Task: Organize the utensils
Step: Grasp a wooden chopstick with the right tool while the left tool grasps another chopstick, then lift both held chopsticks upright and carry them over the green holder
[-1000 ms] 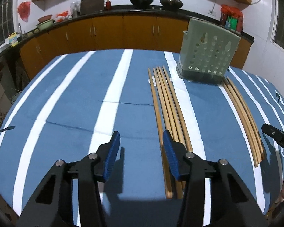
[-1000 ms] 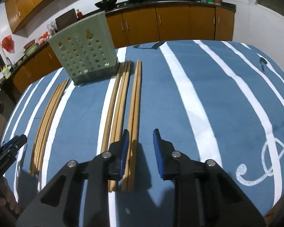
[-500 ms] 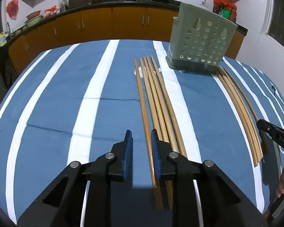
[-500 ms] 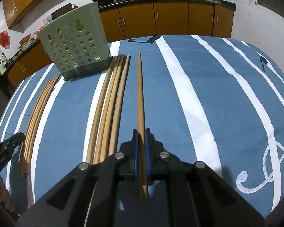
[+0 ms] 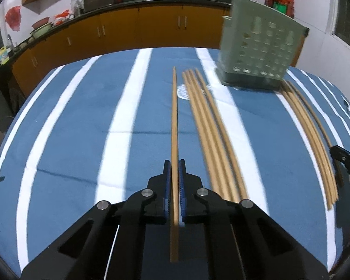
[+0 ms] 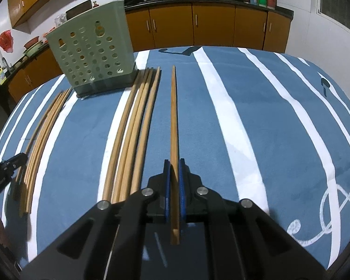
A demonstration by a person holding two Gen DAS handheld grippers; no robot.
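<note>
Left gripper: jaws have just closed, blue pads now clamped on a single wooden chopstick. The stick runs straight ahead from the gripper, set apart from a bundle of four chopsticks lying just to its right on the blue-and-white striped cloth covering the counter.

Right gripper: jaws fully pressed together on its own chopstick, pointing forward; its butt end sticks out behind the pads. Four loose chopsticks lie just to its left.

Green perforated utensil holder stands upright on the cloth at the far ends of the two groups, between them. In the right wrist view the left-hand group lies beyond the holder, with the other gripper's black tip at the frame edge beside it.
</note>
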